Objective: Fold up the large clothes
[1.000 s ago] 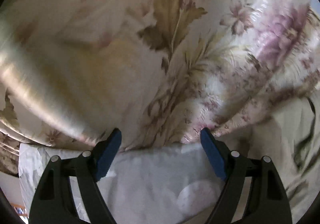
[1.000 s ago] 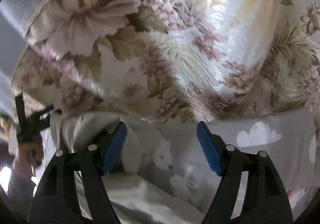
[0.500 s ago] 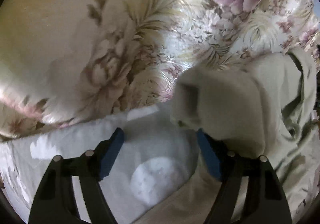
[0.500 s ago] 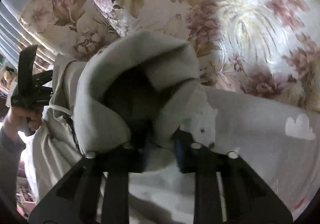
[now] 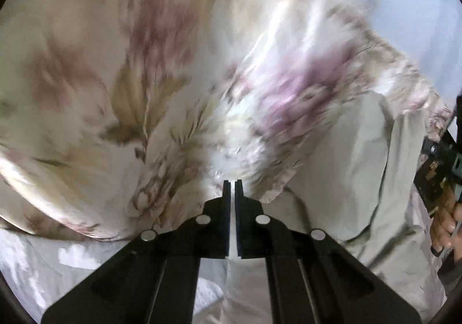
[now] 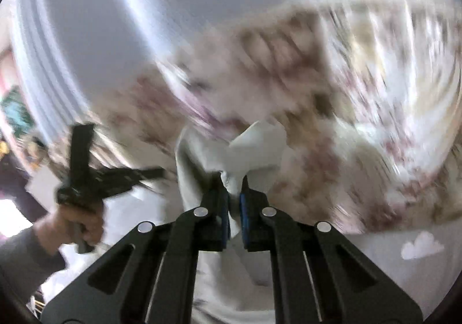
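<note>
Glossy floral quilt (image 5: 161, 87) blurs over my cloud-print bed sheet (image 6: 404, 260); my right gripper (image 6: 234, 197) clamps soft grey garment (image 6: 257, 147), left gripper (image 5: 230, 188) pinched together on its fabric.

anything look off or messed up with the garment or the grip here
Nothing damaged or spilled. The right tongs pinch a bunched fold of the beige garment, so it hangs crumpled, not flat. The left tongs are nearly shut; whether they hold cloth is unclear. Both views are motion-blurred.
</note>
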`<state>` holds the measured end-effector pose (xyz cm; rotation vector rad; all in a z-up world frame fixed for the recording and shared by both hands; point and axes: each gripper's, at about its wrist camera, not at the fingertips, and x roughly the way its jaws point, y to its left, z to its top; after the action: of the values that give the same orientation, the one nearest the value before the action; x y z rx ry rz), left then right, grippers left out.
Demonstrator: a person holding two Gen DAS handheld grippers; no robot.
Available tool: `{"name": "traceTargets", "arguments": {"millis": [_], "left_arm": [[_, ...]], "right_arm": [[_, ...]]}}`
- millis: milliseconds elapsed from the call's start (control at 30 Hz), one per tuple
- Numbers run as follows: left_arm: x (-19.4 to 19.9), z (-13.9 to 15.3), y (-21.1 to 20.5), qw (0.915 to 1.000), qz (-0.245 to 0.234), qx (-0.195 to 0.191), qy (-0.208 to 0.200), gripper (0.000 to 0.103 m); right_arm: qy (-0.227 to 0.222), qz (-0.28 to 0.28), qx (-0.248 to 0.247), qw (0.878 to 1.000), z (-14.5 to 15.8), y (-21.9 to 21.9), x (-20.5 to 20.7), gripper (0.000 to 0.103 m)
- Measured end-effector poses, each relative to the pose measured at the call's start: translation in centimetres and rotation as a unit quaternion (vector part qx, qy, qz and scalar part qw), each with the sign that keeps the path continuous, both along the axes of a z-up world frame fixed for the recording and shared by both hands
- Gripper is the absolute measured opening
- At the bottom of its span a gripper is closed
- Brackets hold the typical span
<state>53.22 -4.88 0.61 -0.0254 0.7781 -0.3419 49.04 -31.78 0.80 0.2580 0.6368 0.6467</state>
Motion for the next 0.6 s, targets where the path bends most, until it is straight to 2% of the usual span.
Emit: {"name": "traceTargets", "arguments": {"millis": [100, 167, 233, 267, 333, 367, 467, 500, 567, 600], "left_arm": [[-3.5, 2.9, 0.7, 0.9995, -0.006, -0.025, -0.018, 0.002], [-6.1, 4.1, 1.0, 0.9992, -0.009, -0.032, -0.023, 0.002], [-9.7, 5.0, 2.2, 0.9992, -0.004, -0.032, -0.024, 0.002], [-9.9, 4.9, 2.4, 0.9992, -0.003, -0.034, -0.02, 0.002], [-12.9, 4.9, 3.3, 0.9993, 0.003, -0.033, -0.017, 0.003], [-14.6, 5.1, 3.6, 0.9995, 0.008, -0.026, -0.016, 0.003], [-19.8, 3.4, 4.6, 0.9994, 0.018, -0.028, -0.006, 0.003], [-21.0, 2.4, 4.3, 0.9995, 0.019, -0.026, 0.002, 0.003], [-24.3, 0.9, 4.7, 0.9993, 0.023, -0.029, 0.002, 0.003], [-25.9, 0.1, 4.8, 0.9995, 0.024, -0.022, 0.002, 0.003]], "right_arm": [[-0.043, 0.074, 0.054, 0.995, 3.2, 0.4, -3.9, 0.007], [-0.054, 0.125, 0.063, 0.989, 4.1, 1.5, -6.8, 0.007], [-0.053, 0.182, 0.062, 0.98, 3.8, 2.6, -10.9, 0.007], [-0.048, 0.204, 0.059, 0.976, 3.4, 3.0, -12.5, 0.007], [-0.031, 0.253, 0.038, 0.966, 1.6, 4.3, -16.6, 0.007], [-0.021, 0.275, 0.017, 0.961, 0.4, 4.9, -18.5, 0.007], [0.004, 0.321, -0.099, 0.942, -3.4, 6.9, -23.8, 0.008], [0.007, 0.317, -0.158, 0.935, -4.9, 7.5, -25.7, 0.01], [0.0, 0.294, -0.219, 0.93, -6.1, 7.6, -27.6, 0.01], [-0.001, 0.267, -0.241, 0.933, -6.2, 7.1, -28.6, 0.01]]}}
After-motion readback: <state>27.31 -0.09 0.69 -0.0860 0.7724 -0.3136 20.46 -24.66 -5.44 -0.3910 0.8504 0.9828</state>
